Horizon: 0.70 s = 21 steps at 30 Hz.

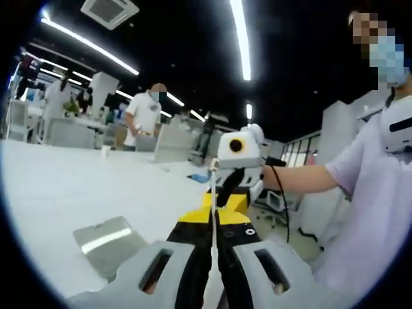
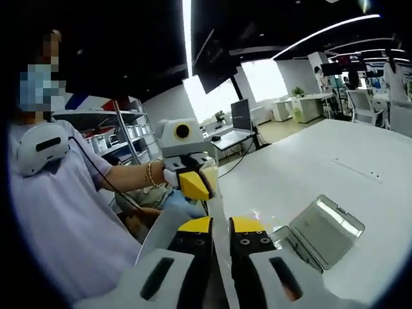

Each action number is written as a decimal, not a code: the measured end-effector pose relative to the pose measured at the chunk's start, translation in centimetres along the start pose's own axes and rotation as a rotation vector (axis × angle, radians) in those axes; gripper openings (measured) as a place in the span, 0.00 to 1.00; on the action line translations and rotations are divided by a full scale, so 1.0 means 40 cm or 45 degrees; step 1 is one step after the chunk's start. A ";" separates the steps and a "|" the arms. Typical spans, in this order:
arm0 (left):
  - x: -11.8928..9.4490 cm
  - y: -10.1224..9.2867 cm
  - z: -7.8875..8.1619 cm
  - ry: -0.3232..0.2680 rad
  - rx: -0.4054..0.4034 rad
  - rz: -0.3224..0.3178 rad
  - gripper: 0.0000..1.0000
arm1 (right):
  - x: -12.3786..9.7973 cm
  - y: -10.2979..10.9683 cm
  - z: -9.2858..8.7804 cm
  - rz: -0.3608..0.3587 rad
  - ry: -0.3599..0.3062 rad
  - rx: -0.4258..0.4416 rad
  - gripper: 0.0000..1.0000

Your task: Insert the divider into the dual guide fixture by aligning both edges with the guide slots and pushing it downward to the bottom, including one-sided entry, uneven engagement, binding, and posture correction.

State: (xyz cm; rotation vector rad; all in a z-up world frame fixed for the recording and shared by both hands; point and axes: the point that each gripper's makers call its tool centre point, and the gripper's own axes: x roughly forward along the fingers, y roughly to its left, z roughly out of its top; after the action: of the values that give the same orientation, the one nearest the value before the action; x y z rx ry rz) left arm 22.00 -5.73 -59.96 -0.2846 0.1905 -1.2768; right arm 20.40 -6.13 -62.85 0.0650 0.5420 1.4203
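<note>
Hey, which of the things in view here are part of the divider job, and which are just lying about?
Job:
- divider, held edge-on between left tool and right tool
- grey fixture on the table

Lying about:
- cup, far across the table
- screen on another desk
- shelves

divider [image 1: 213,248] between both grippers, fixture [image 2: 325,230] on table [image 2: 360,174]
</note>
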 end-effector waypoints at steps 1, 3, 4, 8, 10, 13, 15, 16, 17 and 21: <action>-0.001 0.000 -0.001 0.000 -0.001 -0.002 0.00 | 0.000 0.001 -0.001 0.010 0.007 0.016 0.03; -0.006 0.005 -0.003 -0.003 -0.020 0.000 0.02 | 0.003 0.013 -0.004 0.035 0.019 0.046 0.00; -0.007 0.010 -0.005 0.000 -0.028 0.011 0.03 | 0.005 0.022 -0.003 0.050 0.020 0.081 0.00; -0.010 0.008 -0.004 -0.010 -0.035 0.003 0.06 | 0.011 0.021 -0.004 0.036 0.036 0.084 0.00; -0.012 0.006 -0.001 -0.022 -0.035 -0.004 0.10 | 0.013 0.025 0.000 0.036 0.033 0.092 0.00; -0.017 0.010 -0.002 -0.021 -0.018 0.009 0.12 | 0.007 0.013 0.012 0.023 0.022 0.089 0.00; -0.023 0.013 0.000 -0.034 -0.011 0.016 0.14 | 0.003 0.006 0.022 0.010 0.014 0.093 0.00; -0.024 0.013 0.001 -0.037 -0.010 0.018 0.15 | 0.001 0.003 0.025 0.007 0.013 0.095 0.00; -0.027 0.015 0.001 -0.043 -0.004 0.022 0.15 | 0.002 0.006 0.029 -0.001 0.009 0.097 0.00; -0.039 0.025 -0.001 -0.052 0.005 0.048 0.18 | -0.002 -0.004 0.036 -0.035 0.021 0.129 0.00</action>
State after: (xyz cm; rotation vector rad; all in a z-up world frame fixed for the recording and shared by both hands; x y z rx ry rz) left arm 22.46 -3.96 -60.35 -0.3021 0.1574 -1.2326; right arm 21.12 -5.85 -61.62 0.1264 0.6259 1.3668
